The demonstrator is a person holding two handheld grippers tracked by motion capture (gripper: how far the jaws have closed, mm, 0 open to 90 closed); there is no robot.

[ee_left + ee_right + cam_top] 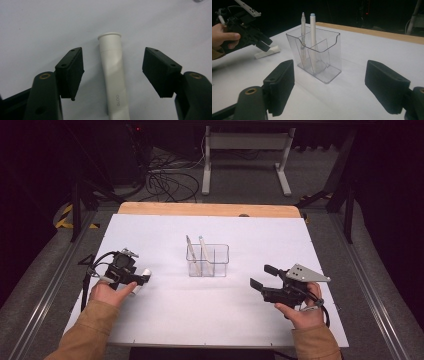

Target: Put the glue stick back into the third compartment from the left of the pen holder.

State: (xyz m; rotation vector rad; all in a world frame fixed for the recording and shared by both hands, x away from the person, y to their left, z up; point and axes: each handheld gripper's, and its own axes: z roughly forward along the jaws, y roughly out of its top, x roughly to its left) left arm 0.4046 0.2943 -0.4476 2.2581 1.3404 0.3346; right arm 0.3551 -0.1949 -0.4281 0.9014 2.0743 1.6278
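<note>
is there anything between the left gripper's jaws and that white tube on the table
Nothing visible. In the left gripper view the tube lies flat on the table in the gap of the left gripper, with bare table on both sides; the pads are not yet on it.

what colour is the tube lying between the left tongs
White, with small grey lettering near its lower end; the tube shows best in the left gripper view.

One clear holder (pixel 208 260) stands on one white worktop (pixel 260 240). It has two pens: one grey (pixel 303 27), one white with a blue cap (pixel 313 30). One white tube (pixel 113 72) lies flat. Two grippers: left (pixel 140 279), right (pixel 264 276).
</note>
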